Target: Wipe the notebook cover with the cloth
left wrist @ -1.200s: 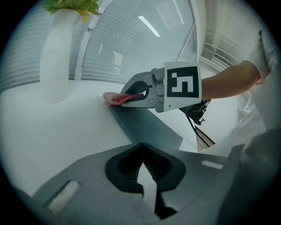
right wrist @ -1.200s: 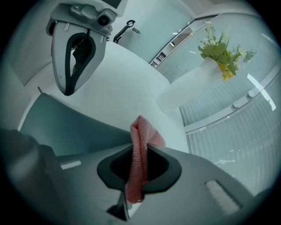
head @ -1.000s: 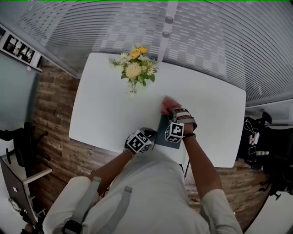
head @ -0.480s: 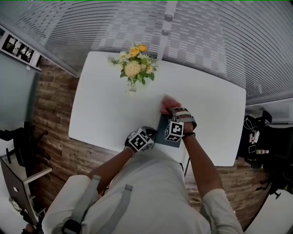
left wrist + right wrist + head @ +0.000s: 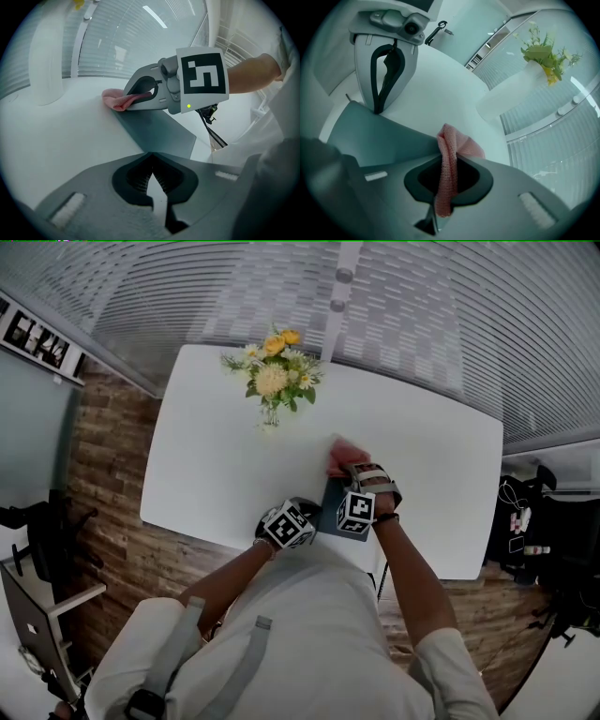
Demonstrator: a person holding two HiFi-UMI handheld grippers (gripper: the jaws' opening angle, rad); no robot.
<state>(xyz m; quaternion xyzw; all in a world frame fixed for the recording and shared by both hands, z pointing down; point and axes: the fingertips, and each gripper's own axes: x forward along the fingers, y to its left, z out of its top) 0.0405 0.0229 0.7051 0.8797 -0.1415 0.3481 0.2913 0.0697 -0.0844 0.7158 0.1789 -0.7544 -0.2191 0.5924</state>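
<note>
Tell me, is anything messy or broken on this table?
Nothing stands out. The flower vase stands upright, the notebook lies flat on the white table, and the pink cloth is pinched in the right gripper's jaws, bunched at the notebook's far edge.

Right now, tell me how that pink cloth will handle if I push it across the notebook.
The cloth is probably floppy: it hangs in a limp fold from the right claw. Its knitted texture suggests it grips rather than slips, so it may drag on the notebook. It looks light and would likely bunch when pushed.
</note>
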